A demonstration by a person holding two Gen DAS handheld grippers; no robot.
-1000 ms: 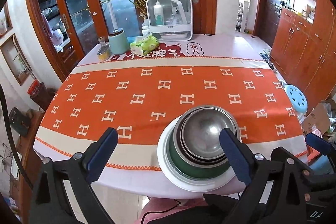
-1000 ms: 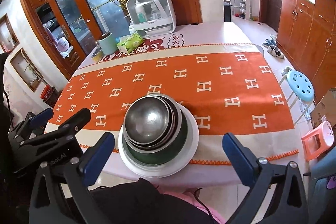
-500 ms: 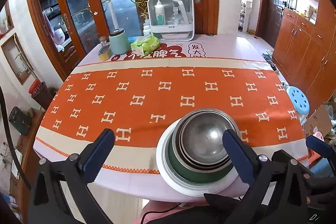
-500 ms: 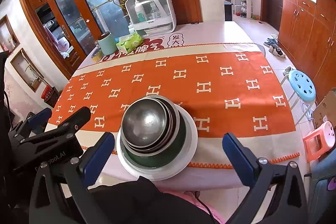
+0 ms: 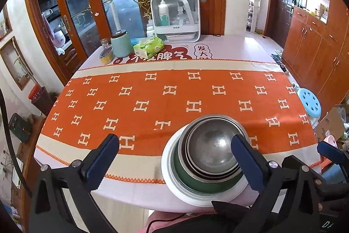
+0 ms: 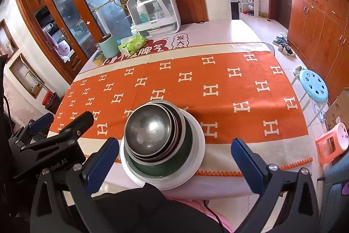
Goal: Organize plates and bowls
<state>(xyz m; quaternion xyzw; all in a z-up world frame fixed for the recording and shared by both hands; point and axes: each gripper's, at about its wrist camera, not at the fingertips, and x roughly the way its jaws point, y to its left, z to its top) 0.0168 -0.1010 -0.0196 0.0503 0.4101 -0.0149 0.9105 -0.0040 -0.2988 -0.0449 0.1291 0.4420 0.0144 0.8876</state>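
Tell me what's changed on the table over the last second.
Almost nothing. The left gripper opened slightly wider; nothing is held. The stack of bowls on the white plate hasn't shifted, and the right gripper stays open above it.

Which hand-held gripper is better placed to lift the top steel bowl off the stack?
Marginal; probably right. Both are open and empty. The top steel bowl sits beside each one's inner finger, about equally near.

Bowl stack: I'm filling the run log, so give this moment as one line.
left gripper: open, empty | right gripper: open, empty | nested steel bowls in green bowl on white plate, near table edge
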